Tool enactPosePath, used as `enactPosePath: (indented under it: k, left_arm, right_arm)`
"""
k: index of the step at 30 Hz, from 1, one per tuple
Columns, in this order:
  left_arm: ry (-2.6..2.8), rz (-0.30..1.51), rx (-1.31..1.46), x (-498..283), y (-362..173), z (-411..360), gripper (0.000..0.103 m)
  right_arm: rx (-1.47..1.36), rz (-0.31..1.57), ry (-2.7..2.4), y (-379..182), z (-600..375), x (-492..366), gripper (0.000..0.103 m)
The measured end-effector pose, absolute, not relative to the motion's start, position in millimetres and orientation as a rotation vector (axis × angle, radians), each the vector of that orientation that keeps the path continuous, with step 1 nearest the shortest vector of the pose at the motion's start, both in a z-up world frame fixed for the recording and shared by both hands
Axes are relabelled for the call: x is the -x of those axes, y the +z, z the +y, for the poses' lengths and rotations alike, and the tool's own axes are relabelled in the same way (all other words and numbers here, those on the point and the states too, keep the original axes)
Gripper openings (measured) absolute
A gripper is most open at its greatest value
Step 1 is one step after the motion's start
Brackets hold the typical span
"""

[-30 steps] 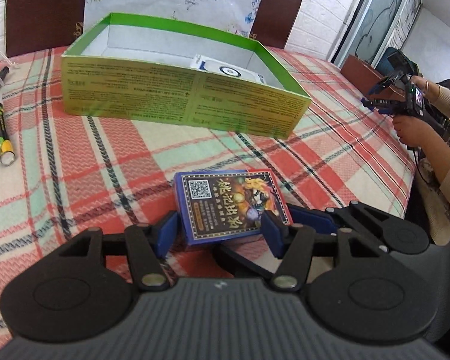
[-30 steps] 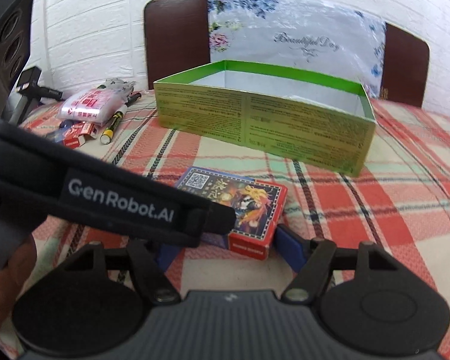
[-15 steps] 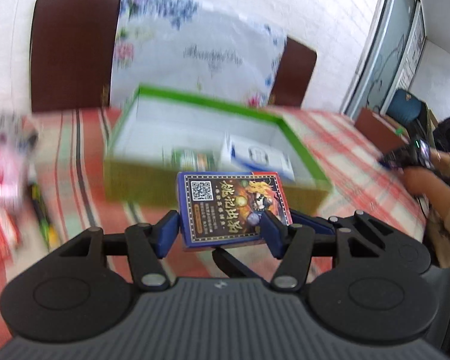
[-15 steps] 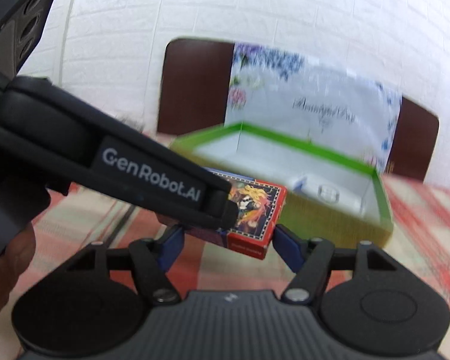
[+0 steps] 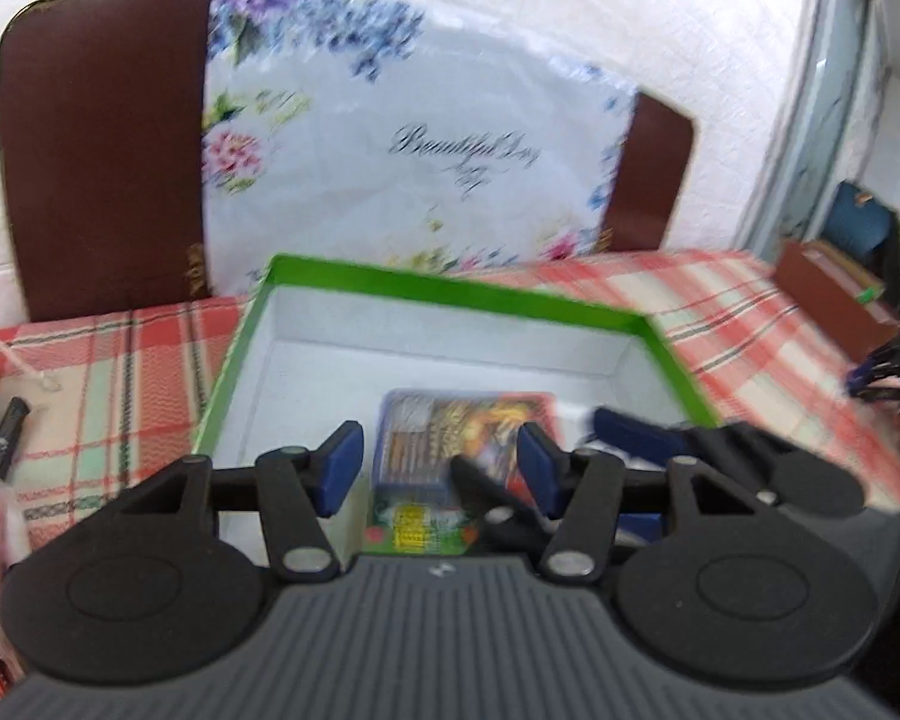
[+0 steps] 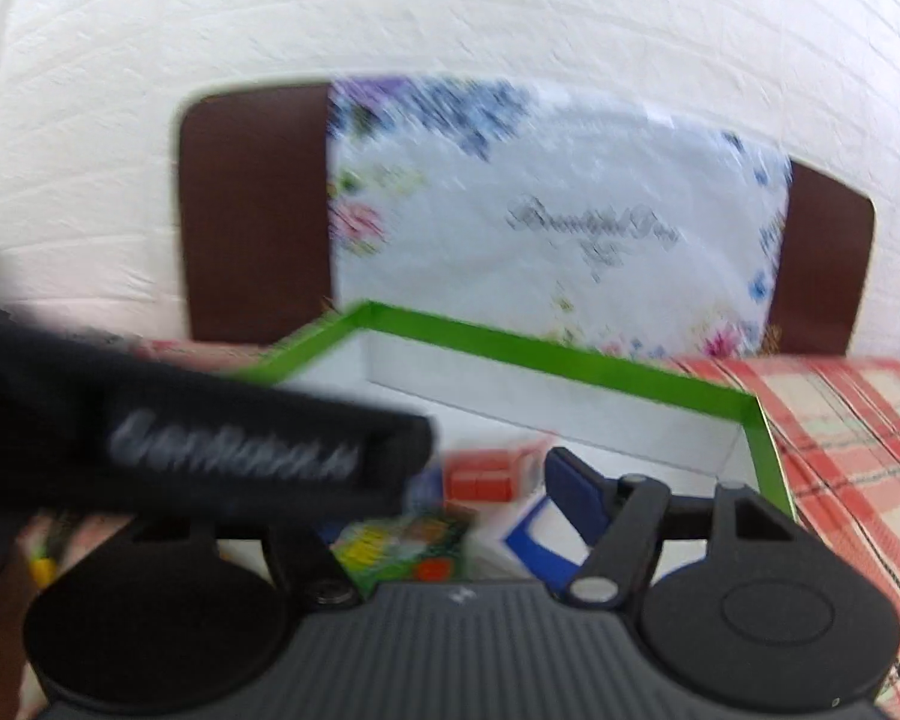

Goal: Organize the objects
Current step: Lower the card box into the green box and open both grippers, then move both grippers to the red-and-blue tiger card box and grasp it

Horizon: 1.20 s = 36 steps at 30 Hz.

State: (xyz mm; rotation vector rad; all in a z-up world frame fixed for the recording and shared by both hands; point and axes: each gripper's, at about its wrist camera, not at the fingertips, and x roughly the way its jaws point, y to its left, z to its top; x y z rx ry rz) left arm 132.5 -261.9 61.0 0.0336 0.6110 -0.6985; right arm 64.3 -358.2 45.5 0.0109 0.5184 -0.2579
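L claw (image 5: pixel 438 465) pads spread wide, R claw (image 6: pixel 486 480) also open, crossing just beside it

Both wrist views close above green box (image 5: pixel 462 294) (image 6: pixel 510 348), facing chairs.

White brick-textured wall (image 5: pixel 510 12), two dark brown chair backs (image 5: pixel 102 156) draped with a floral "Beautiful Day" cloth (image 5: pixel 414 138), red plaid tablecloth (image 5: pixel 750 312), bright daylight
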Motion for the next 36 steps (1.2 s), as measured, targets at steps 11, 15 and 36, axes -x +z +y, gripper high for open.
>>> enactPosePath:
  k: [11, 15, 36]
  left_arm:
    - [-0.641, 0.563, -0.008, -98, 64, -223, 0.061]
    - [-0.625, 0.539, -0.019, -77, 66, -202, 0.062]
    - [-0.379, 0.647, -0.032, -42, 2, -64, 0.065]
  right_arm:
    - [-0.008, 0.479, -0.254, 48, -334, -21, 0.079]
    - [-0.008, 0.460, -0.241, 57, -318, -3, 0.080]
    - [0.164, 0.626, -0.042, 9, -200, 14, 0.080]
